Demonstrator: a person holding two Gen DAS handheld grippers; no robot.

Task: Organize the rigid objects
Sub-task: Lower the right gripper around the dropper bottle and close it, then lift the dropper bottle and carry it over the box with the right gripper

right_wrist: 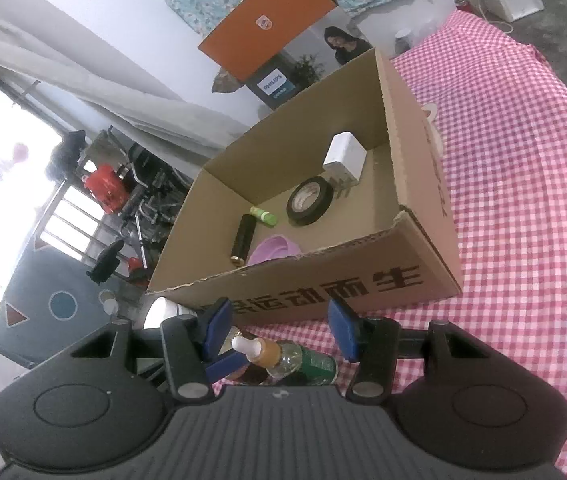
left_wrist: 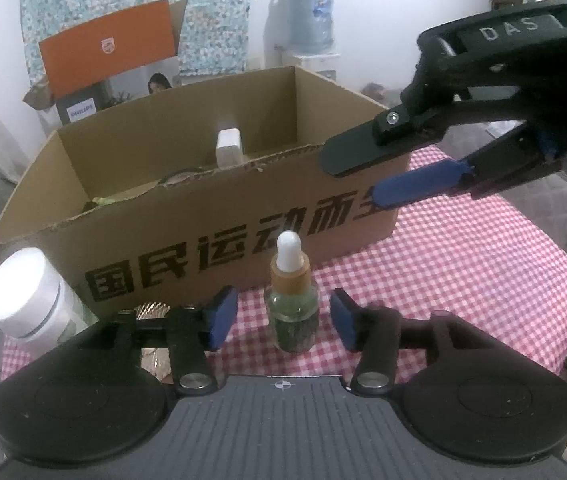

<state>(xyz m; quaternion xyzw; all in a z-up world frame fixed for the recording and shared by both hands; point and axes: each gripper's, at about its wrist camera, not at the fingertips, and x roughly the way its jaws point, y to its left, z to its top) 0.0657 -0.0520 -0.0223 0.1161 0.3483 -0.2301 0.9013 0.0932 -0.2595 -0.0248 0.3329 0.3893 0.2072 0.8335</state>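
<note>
Between my left hand-held gripper's (left_wrist: 281,320) blue pads stood the dropper bottle (left_wrist: 292,300), upright on the checked cloth of the bench (left_wrist: 463,280), with a clear gap at each side; the jaws were spread and gripped nothing. My right hand-held gripper (left_wrist: 363,178) hung at two o'clock over the near corner of the cardboard box (left_wrist: 243,216), its jaws apart and empty too.

I judged the main risk to be the bottle itself: tall, narrow and glassy, it could topple if one pad reached it before the other, or slip if I pinched the rounded body too low. Lifting it over the box's near wall could also clip the torn edge.

My count: one dropper bottle and one white-lidded jar (left_wrist: 29,292) at nine o'clock, both outside the box. Inside it I saw one white charger (right_wrist: 344,156), one roll of black tape (right_wrist: 310,202), one green tube (right_wrist: 264,216), one black cylinder (right_wrist: 243,240) and one lilac dish (right_wrist: 273,250).
</note>
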